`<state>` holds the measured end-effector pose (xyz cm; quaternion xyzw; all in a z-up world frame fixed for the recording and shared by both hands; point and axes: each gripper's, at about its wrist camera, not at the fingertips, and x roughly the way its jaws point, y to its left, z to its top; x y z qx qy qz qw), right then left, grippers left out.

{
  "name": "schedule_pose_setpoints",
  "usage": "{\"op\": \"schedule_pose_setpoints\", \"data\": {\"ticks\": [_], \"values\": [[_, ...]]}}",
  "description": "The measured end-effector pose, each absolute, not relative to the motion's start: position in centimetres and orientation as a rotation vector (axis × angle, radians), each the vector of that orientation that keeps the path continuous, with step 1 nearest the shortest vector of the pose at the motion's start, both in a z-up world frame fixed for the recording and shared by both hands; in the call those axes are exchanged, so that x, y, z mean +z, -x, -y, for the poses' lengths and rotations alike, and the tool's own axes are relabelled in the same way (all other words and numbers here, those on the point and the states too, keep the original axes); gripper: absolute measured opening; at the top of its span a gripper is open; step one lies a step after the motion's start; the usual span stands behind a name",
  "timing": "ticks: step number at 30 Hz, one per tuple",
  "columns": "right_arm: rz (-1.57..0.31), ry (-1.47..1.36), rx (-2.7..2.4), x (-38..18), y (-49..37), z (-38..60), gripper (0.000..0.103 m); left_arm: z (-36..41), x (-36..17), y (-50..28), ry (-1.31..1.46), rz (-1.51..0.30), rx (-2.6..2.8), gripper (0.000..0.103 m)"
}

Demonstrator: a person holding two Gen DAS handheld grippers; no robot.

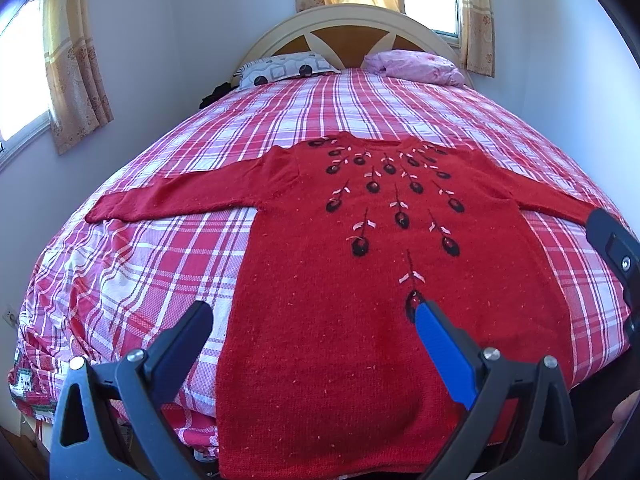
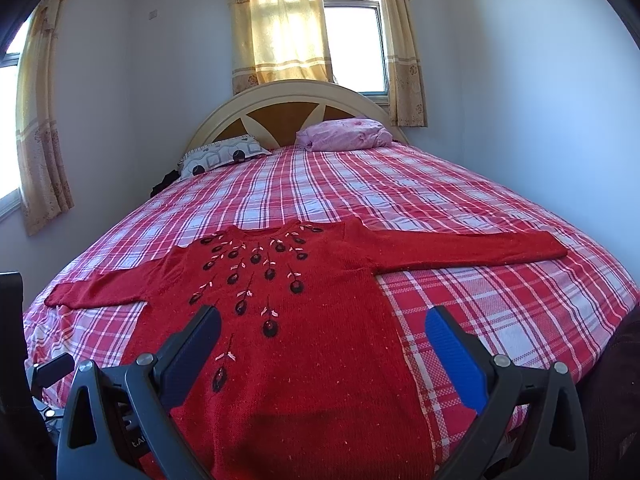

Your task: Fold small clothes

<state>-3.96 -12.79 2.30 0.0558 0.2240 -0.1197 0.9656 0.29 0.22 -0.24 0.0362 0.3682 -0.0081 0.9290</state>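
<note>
A red knitted sweater with dark embroidered flowers (image 1: 360,280) is lying flat on the red-checked bed (image 1: 160,248); both grippers, left gripper (image 1: 314,322) and right gripper (image 2: 322,326), are hovering with jaws spread wide, gripping nothing.

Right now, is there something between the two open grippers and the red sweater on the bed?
Nothing visible. The red sweater lies flat and unfolded on the plaid bedspread, sleeves spread, directly below the open left gripper and right gripper. The pillows lie far off at the headboard.

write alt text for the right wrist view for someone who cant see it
A red knitted sweater with dark embroidered flowers lies flat, front up and sleeves spread, on a bed covered in a red-and-white plaid sheet. The right gripper, one finger black and one blue, hovers open over its lower half. Beyond are two pillows, a cream headboard and curtained windows.
</note>
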Motion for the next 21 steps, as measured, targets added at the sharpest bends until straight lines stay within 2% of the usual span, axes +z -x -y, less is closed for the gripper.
{"op": "schedule_pose_setpoints", "data": {"ticks": [21], "values": [[-0.488,-0.12,-0.24,1.56,3.56,12.95,0.102,0.57,-1.08,0.3,-0.106,-0.754,-0.026,0.103]]}}
